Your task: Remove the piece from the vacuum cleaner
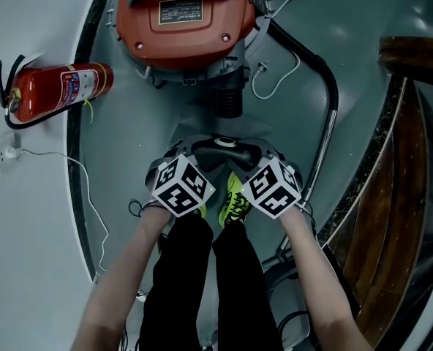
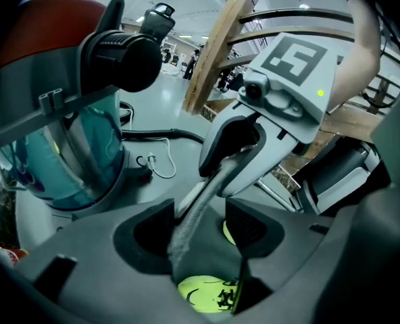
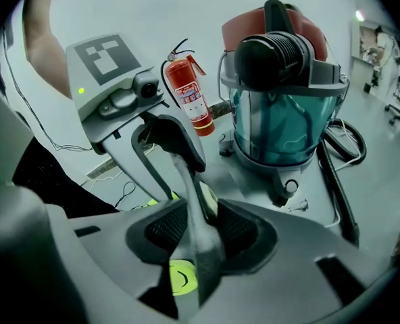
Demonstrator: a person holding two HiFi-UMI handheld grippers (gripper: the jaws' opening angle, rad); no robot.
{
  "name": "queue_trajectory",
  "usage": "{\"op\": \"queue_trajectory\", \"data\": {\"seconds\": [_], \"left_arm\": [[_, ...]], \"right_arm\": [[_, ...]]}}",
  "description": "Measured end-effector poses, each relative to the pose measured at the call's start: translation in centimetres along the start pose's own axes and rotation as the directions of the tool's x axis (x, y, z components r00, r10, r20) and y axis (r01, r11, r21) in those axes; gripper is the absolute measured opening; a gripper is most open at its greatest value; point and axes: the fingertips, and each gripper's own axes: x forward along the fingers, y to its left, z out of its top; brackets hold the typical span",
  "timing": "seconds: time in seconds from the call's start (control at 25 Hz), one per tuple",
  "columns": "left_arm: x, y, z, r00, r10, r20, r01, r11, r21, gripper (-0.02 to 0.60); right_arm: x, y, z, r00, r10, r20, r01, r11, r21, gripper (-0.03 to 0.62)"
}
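Note:
The vacuum cleaner (image 1: 183,20), with an orange top and a clear teal drum (image 3: 284,113), stands on the floor ahead of me. My two grippers face each other low in front of it, the left gripper (image 1: 198,153) beside the right gripper (image 1: 251,153). A thin grey strip-like piece (image 2: 200,201) runs from one pair of jaws to the other. In the left gripper view its frayed end lies between the left gripper's (image 2: 200,231) pads with a gap on each side. The right gripper (image 3: 200,231) also stands open around the piece (image 3: 196,221), which passes close to its pads.
A black hose (image 1: 326,86) curves from the vacuum down the right side. A red fire extinguisher (image 1: 55,90) lies at the left. A white cable (image 1: 275,79) trails by the vacuum. The person's yellow-green shoes (image 1: 233,203) are under the grippers, and wooden stair rails (image 1: 414,159) rise at the right.

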Motion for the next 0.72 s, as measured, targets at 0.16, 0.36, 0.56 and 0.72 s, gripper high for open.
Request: {"op": "queue_trajectory", "data": {"seconds": [0.16,0.36,0.56,0.72], "left_arm": [[0.4,-1.0,-0.8,0.999,-0.042,-0.03,0.042,0.999,-0.011,0.238],[0.1,-1.8,-1.2,0.999,-0.051,-0.013,0.051,0.998,-0.022,0.239],[-1.1,-0.9,-0.4,0.999,-0.001,0.034,0.003,0.998,-0.055,0.239],[-2.6,-0.3,1.1,0.998,0.028,0.055,-0.025,0.998,-0.054,0.238]], "right_arm": [[0.4,0.7,-0.6,0.998,0.051,-0.023,-0.05,0.998,0.025,0.141],[0.2,1.5,-0.6,0.997,0.071,0.004,-0.071,0.996,0.059,0.146],[-0.9,1.4,0.2,0.997,0.048,0.056,-0.055,0.99,0.13,0.144],[-2.5,1.2,1.1,0.998,0.027,0.064,-0.035,0.992,0.122,0.144]]}}
